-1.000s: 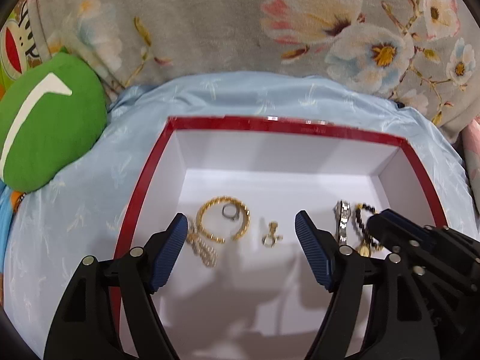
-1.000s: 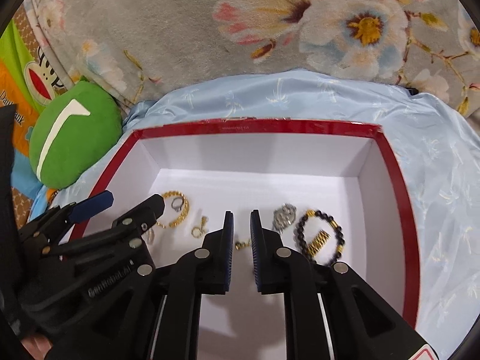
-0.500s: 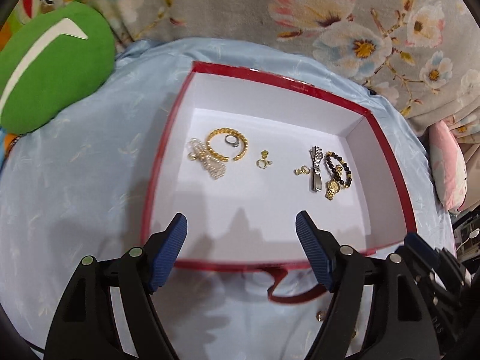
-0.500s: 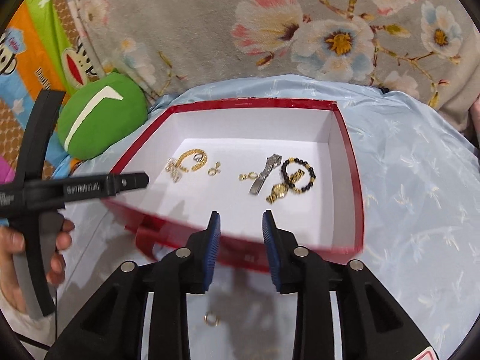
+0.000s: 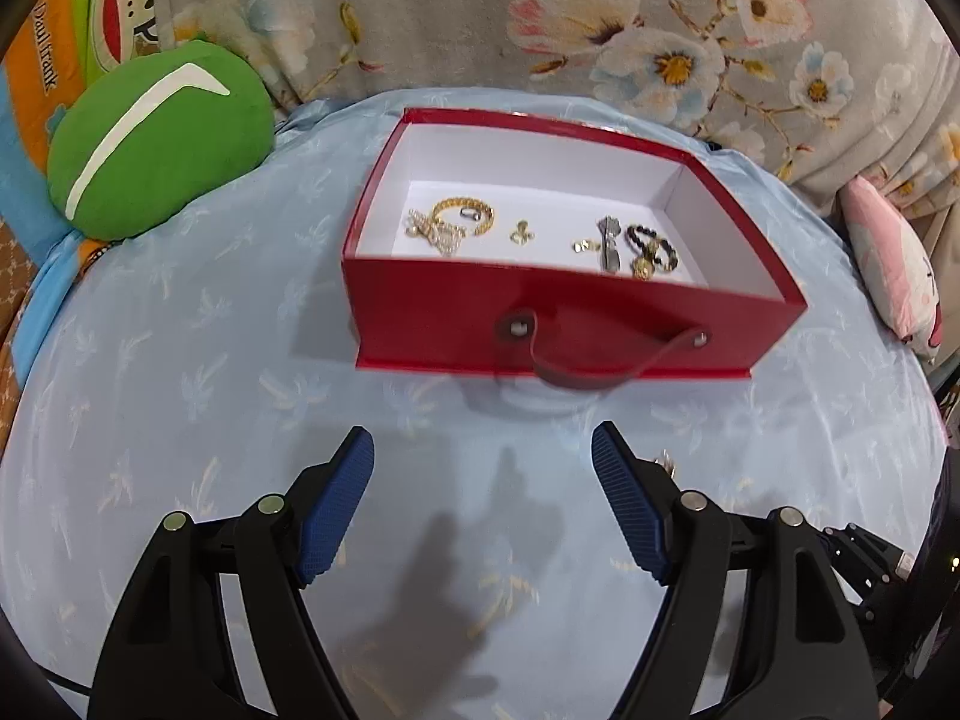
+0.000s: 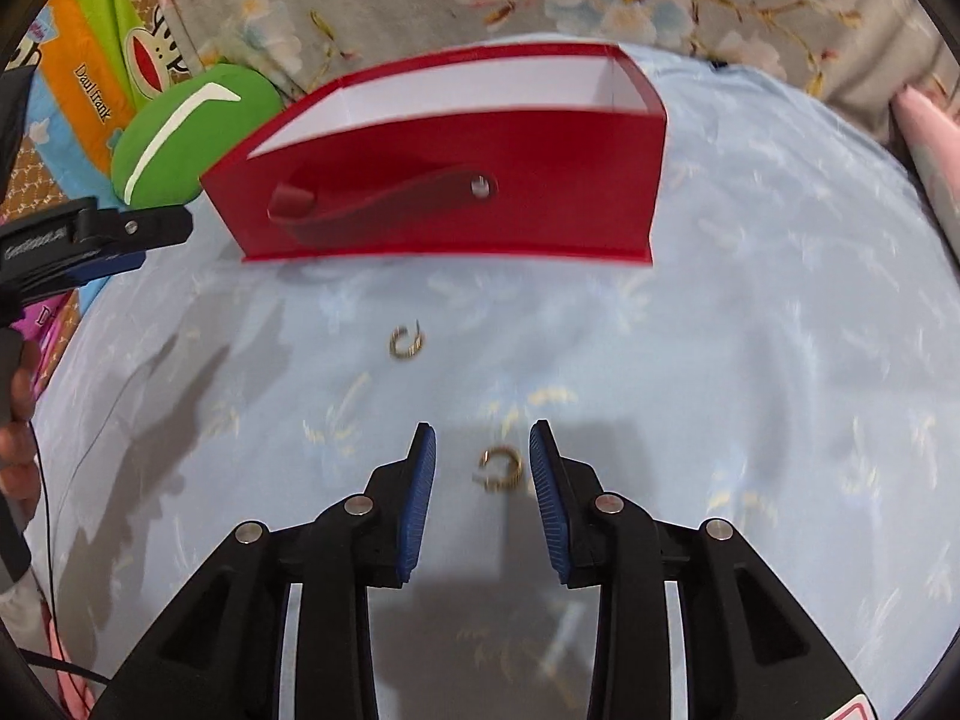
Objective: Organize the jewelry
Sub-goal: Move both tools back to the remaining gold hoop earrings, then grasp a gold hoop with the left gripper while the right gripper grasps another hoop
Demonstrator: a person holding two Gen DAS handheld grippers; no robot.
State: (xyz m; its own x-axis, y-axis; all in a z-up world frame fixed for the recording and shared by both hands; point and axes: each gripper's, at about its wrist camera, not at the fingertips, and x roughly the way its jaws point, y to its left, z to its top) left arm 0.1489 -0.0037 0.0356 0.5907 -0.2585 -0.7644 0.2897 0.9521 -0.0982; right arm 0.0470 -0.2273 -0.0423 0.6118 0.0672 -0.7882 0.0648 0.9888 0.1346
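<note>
A red box (image 5: 576,324) with a white inside stands on the light blue cloth; it also shows in the right wrist view (image 6: 456,204). It holds a gold chain bracelet (image 5: 462,219), a small gold charm (image 5: 521,233), a silver clasp (image 5: 609,243) and a dark bead bracelet (image 5: 651,249). Two gold hoop earrings lie on the cloth in front of the box. My right gripper (image 6: 483,456) is open with one earring (image 6: 501,468) between its fingers. The other earring (image 6: 407,341) lies farther ahead. My left gripper (image 5: 483,468) is open and empty, well short of the box.
A green cushion (image 5: 156,138) lies left of the box. A flowered grey fabric (image 5: 540,18) rises behind. A pink cushion (image 5: 894,276) sits at the right edge. The left gripper's body (image 6: 84,240) reaches into the right wrist view at the left.
Both grippers have pulled back out of the box and down toward the cloth. The right gripper has opened wider and now straddles a gold earring on the cloth.
</note>
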